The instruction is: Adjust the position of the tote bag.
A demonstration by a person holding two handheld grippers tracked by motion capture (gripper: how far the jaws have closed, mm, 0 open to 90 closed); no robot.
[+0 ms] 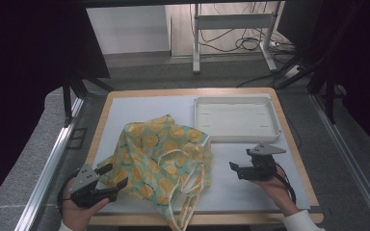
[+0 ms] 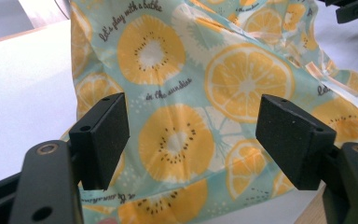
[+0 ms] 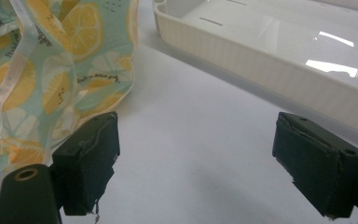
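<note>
Bag: the crumpled fruit-print bag lies on the near left of the surface.
Left gripper: the left gripper is spread wide, holding nothing, right at the bag's left edge.
Right gripper: the right gripper is spread wide, holding nothing, over bare surface just right of the bag.
Tray: a white tray sits behind the right gripper, touching the bag's far corner.
In the way: nothing lies between either gripper and the bag.

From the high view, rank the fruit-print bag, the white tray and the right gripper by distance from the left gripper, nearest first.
1. Bag: right beside the left gripper, just past its open jaws, mid-table.
2. Right gripper: across the bag, on the table's right side, jaws open.
3. Tray: farthest, at the far right corner of the table.
</note>
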